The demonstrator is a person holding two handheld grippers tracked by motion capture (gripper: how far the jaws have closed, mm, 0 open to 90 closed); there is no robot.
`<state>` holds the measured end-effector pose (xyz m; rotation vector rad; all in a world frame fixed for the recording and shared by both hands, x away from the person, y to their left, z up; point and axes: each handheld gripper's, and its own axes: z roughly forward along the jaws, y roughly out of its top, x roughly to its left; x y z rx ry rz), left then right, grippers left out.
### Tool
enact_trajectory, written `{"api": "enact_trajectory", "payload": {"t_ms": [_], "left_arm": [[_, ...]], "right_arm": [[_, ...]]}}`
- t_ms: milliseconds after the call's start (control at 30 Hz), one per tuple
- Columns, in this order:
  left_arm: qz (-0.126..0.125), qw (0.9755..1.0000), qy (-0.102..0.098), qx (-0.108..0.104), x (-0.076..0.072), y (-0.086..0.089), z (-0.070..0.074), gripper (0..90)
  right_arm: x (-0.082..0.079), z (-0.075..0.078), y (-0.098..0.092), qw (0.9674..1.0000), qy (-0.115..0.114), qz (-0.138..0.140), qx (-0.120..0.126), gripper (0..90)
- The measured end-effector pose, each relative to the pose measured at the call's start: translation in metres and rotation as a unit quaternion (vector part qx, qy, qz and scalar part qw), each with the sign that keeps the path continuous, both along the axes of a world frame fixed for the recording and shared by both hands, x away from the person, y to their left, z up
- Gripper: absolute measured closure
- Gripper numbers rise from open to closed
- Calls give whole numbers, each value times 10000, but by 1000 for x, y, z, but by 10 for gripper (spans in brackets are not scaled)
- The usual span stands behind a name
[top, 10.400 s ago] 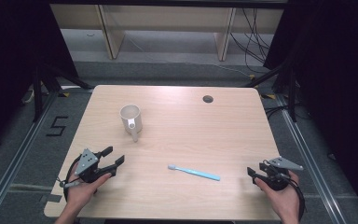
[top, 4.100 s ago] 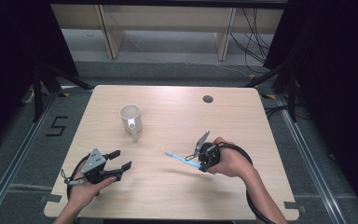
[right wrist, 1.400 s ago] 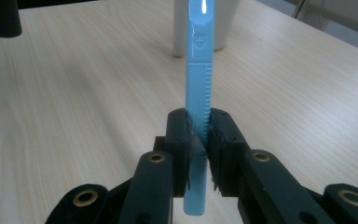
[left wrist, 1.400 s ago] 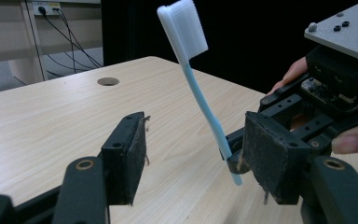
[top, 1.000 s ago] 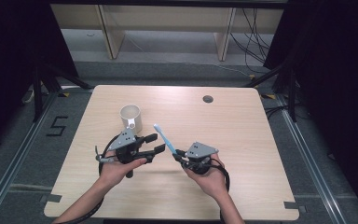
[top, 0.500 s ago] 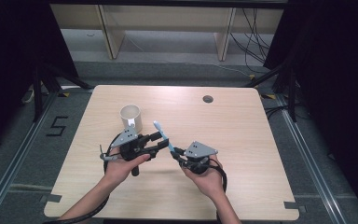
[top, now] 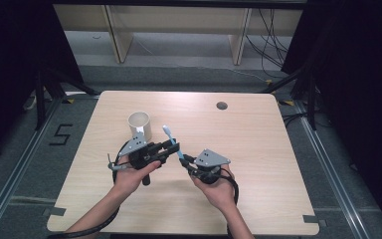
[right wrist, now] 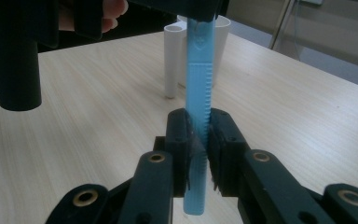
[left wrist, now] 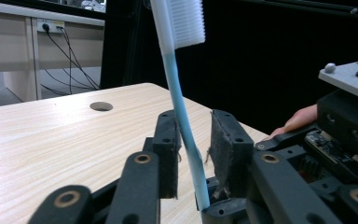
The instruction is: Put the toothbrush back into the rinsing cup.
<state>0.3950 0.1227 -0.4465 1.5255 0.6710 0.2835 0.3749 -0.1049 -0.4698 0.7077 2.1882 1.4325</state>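
I see the blue toothbrush (top: 171,142) held tilted above the table (top: 258,149), bristles up. My right gripper (top: 189,162) is clamped tight on its handle end. My left gripper (top: 171,148) has just been closing around the shaft, with a gap visible on one side. A white mug (top: 140,125) stands just behind.

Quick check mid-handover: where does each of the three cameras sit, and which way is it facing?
High view: above the near edge, looking forward and down at the table; both forearms, left gripper, right gripper.
Left gripper view: rides that gripper, looks along its jaws at the toothbrush; a fingertip shows.
Right gripper view: looks along its jaws, clamped on the handle, toward the cup.
All share the toothbrush.
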Motion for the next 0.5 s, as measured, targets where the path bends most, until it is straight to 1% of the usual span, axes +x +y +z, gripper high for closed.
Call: {"api": "enact_trajectory", "payload": {"t_ms": [67, 100, 133, 167, 233, 267, 300, 333, 367, 400, 500], "left_arm": [[40, 10000, 10, -15, 1, 0, 0, 739], [53, 10000, 27, -38, 1, 0, 0, 747], [51, 10000, 26, -47, 1, 0, -1, 753], [42, 10000, 29, -40, 2, 0, -1, 758], [42, 10000, 42, -52, 2, 0, -1, 763], [45, 10000, 48, -59, 2, -1, -1, 764], [52, 10000, 52, -63, 3, -1, -1, 764], [57, 10000, 43, -58, 3, -1, -1, 764], [64, 10000, 31, -50, 3, -1, -1, 765], [67, 10000, 29, -45, 3, -1, 0, 765], [84, 10000, 19, -41, 3, -1, 0, 767]], "right_arm": [[0, 0, 1, 10000, -9, -31, 20, 794], [0, 0, 1, 10000, 70, -3, 54, 794], [-1, -1, 2, 9998, 164, -35, 83, 794], [0, 0, 1, 9999, 32, -88, 39, 794], [-1, -1, 3, 9999, 141, -41, 61, 794], [0, -1, 4, 9999, 134, -14, 108, 794], [0, -1, 4, 9999, 94, -72, 44, 794], [1, -1, 4, 10000, 22, -57, 41, 794], [0, -1, 5, 9999, 116, -74, 74, 794], [0, 0, 6, 9999, 132, -69, 70, 794], [0, 1, 7, 9999, 101, -76, 89, 794]]}}
